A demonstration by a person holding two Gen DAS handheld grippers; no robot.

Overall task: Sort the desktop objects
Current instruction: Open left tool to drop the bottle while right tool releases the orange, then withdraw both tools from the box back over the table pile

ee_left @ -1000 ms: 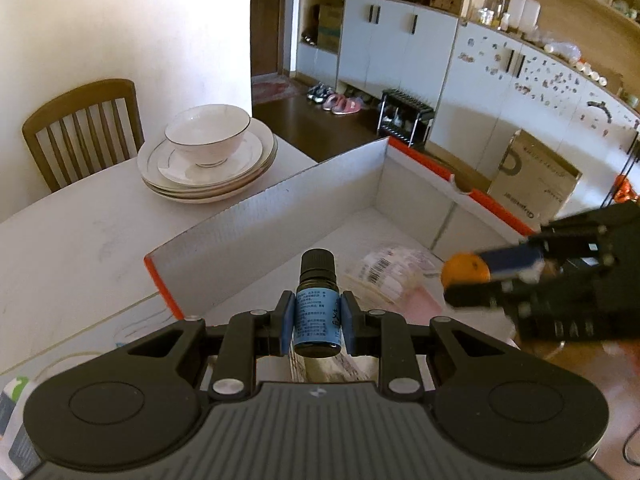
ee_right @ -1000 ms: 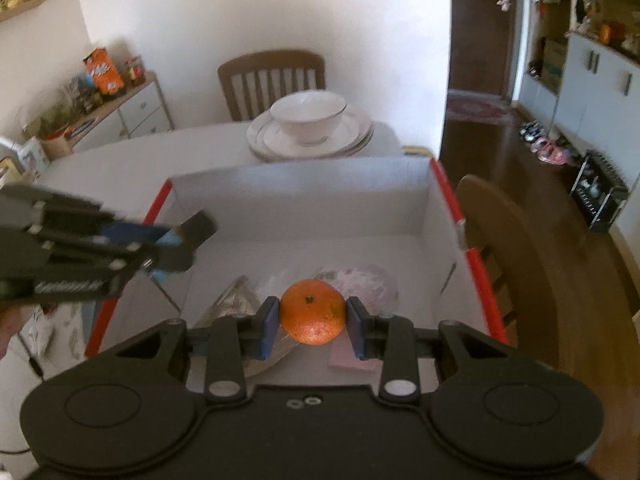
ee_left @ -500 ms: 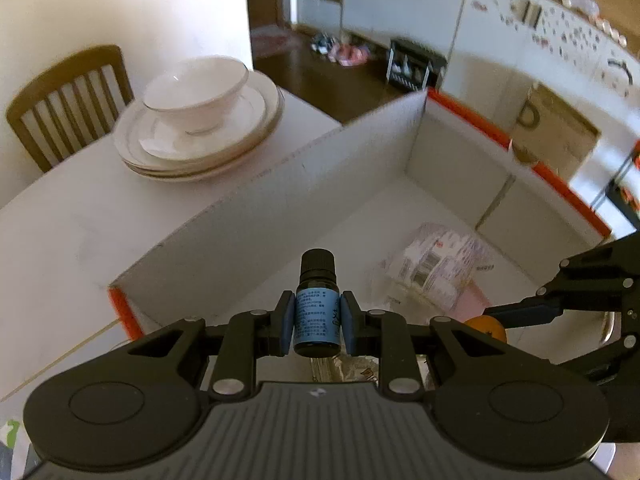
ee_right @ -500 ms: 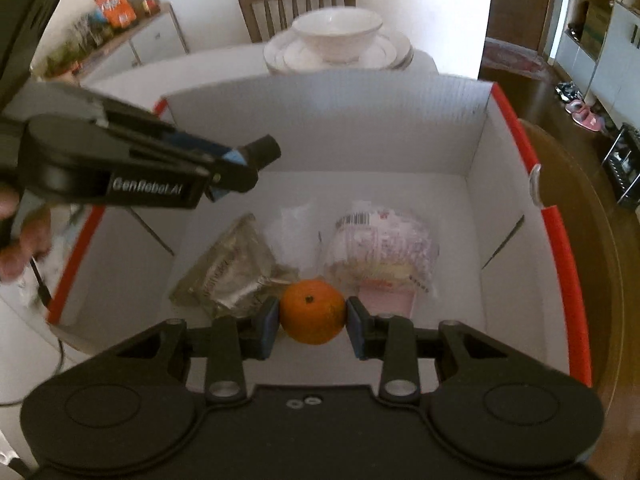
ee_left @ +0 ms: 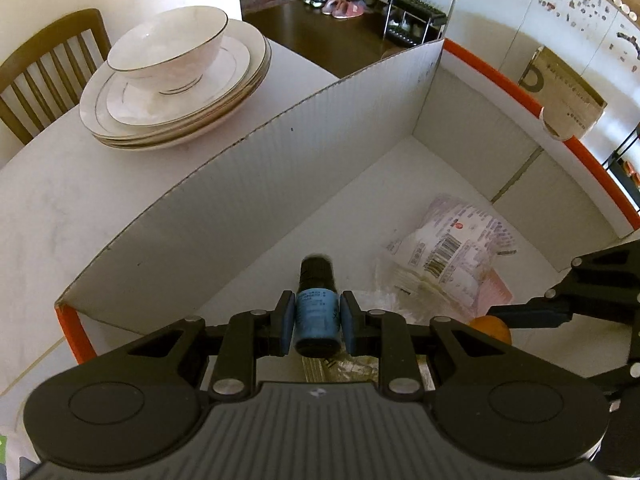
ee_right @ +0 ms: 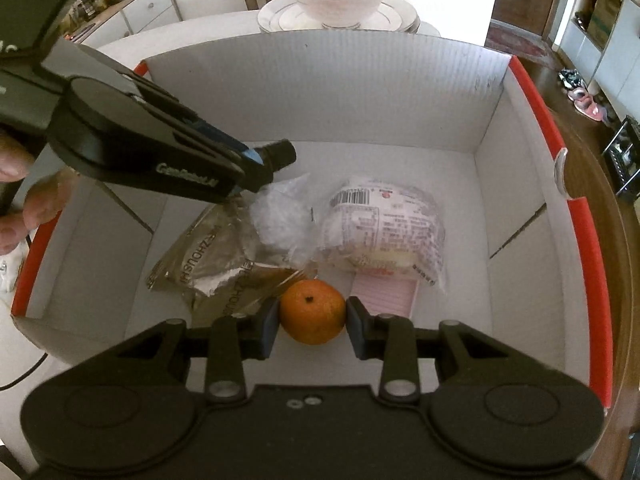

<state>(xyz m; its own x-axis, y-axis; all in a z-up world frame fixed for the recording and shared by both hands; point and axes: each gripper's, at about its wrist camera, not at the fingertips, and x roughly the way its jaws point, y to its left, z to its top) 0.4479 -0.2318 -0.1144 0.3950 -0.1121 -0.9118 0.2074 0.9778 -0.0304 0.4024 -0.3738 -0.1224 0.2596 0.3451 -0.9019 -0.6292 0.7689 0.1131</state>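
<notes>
Filling both views, one white cardboard box [ee_right: 320, 92] lies below the grippers; three wrapped packets [ee_right: 384, 224] partly bury a pink pad. Left gripper [ee_left: 317, 322] pinches a blue-labelled bottle [ee_left: 316, 312], right gripper [ee_right: 312, 318] an orange [ee_right: 312, 312], over the box floor.

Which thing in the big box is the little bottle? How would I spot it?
Find the big white cardboard box with red edges on the table. Over its left side the left gripper is shut on the small dark bottle. Only it has a black cap and a blue label; the packets below are crinkly plastic, and the orange is round.
</notes>
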